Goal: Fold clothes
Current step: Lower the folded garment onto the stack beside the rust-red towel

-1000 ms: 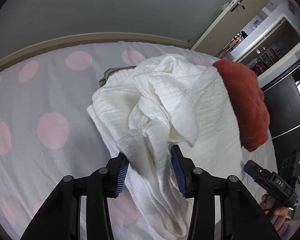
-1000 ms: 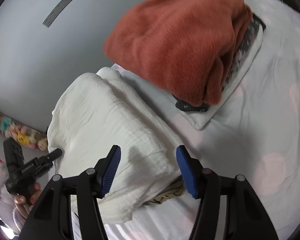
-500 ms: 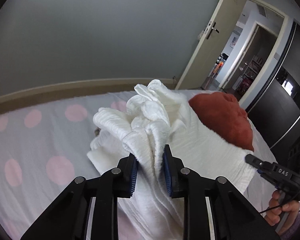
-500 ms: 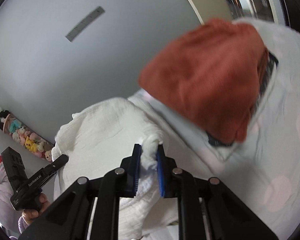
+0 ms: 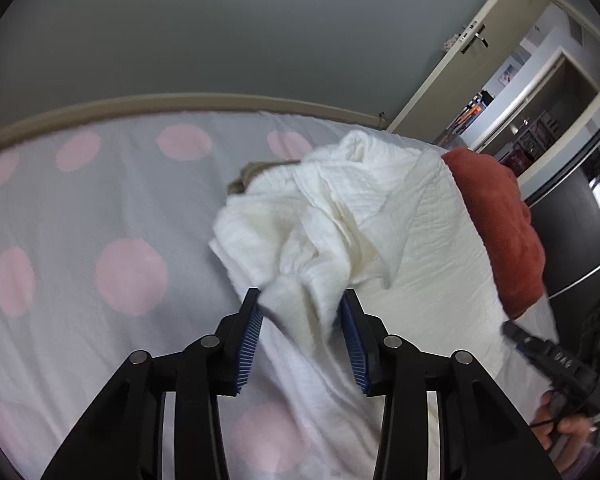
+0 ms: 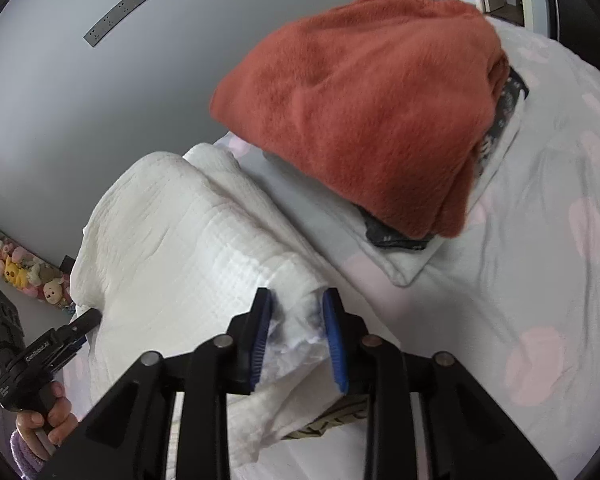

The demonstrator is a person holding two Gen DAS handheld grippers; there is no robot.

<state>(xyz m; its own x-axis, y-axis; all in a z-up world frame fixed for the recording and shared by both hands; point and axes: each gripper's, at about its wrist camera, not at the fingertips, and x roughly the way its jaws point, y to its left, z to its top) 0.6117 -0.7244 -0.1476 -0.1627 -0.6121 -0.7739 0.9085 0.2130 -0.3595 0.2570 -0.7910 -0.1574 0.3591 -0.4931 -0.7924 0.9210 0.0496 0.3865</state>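
Grey wall and a wooden bed frame close off the far side, and below them a bed (image 5: pixel 80 208) in a pale sheet with pink dots carries everything I am working on. On my left wrist camera, my left tongs (image 5: pixel 302 336) have their blue pads spreading apart, with a bunched fold of the white garment (image 5: pixel 340 232) lying between them; the cloth looks slack there rather than pinched, and its left edge just brushes the left pad. On my right wrist camera, my right tongs (image 6: pixel 296 332) are also easing apart, with a crumpled corner of the same white garment (image 6: pixel 188 248) sitting between the pads and touching both of them. Out from the tongs, the white garment spreads in a rumpled heap across the middle of the bed, its textured weave visible, and a strip of patterned olive fabric (image 6: pixel 332 420) pokes out from under its edge. Just beyond the heap, a rust-red fleece (image 6: pixel 364 100) lies folded on top of a dark patterned item and a pale pillow (image 6: pixel 404 264). Each camera catches the other handle gripped in a hand (image 6: pixel 48 424) at the frame edge. Further out, a row of small plush toys (image 6: pixel 20 272) lines the wall, and an open door (image 5: pixel 476 60) leads to a lit room.
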